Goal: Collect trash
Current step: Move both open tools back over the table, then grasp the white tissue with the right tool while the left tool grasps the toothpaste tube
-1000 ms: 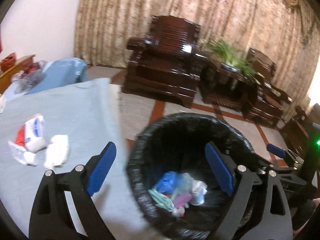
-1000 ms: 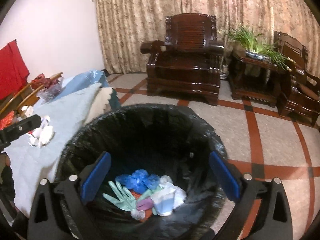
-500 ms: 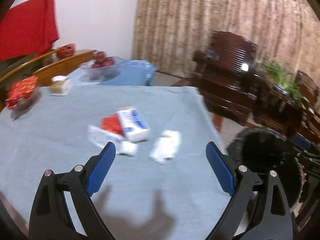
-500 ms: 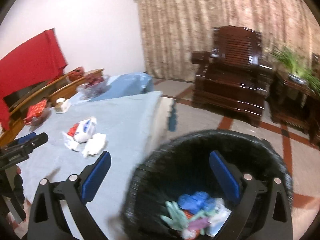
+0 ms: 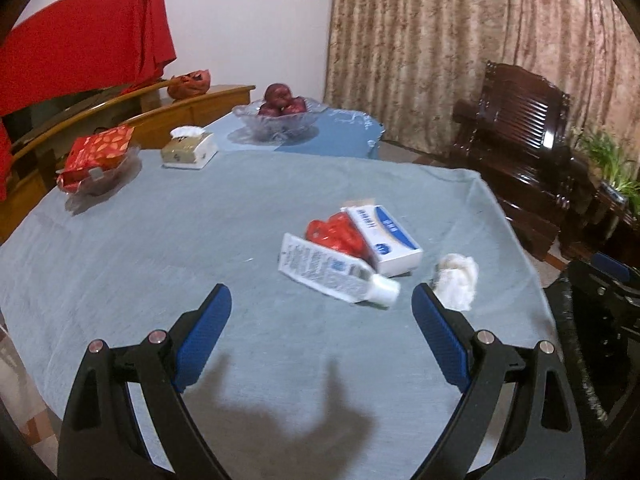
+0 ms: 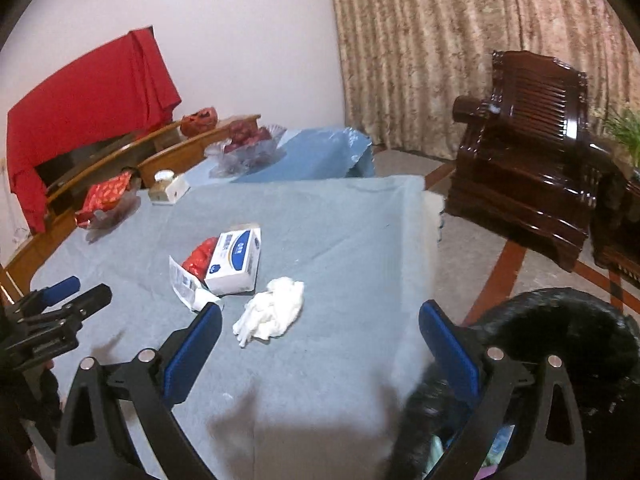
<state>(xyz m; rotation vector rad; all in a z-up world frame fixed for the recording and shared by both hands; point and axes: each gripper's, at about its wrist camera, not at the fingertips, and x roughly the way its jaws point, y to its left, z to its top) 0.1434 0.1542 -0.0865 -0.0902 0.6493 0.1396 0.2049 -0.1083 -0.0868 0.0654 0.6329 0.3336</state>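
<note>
Trash lies on the grey-blue tablecloth [image 5: 200, 240]: a white tube [image 5: 336, 272], a red wrapper [image 5: 336, 234], a white-and-blue box [image 5: 384, 238] and a crumpled white tissue [image 5: 458, 276]. My left gripper [image 5: 320, 300] hovers open just short of the tube, nothing between its blue pads. In the right wrist view the box [image 6: 236, 260], the red wrapper [image 6: 198, 258] and the tissue [image 6: 272, 312] lie ahead of my open right gripper [image 6: 320, 316]. The black-lined bin [image 6: 560, 344] stands at the table's right edge with trash inside.
At the table's far side stand a glass fruit bowl [image 5: 280, 120], a tissue holder [image 5: 188, 148] and a dish with a red packet [image 5: 100, 156]. Dark wooden armchairs [image 6: 528, 152] and a plant [image 5: 608, 160] stand on the tiled floor to the right. My left gripper [image 6: 60, 304] shows at the right view's left edge.
Both grippers have swung left from above the bin to over the table. The trash pile now lies ahead of them and the bin sits at the right edge.
</note>
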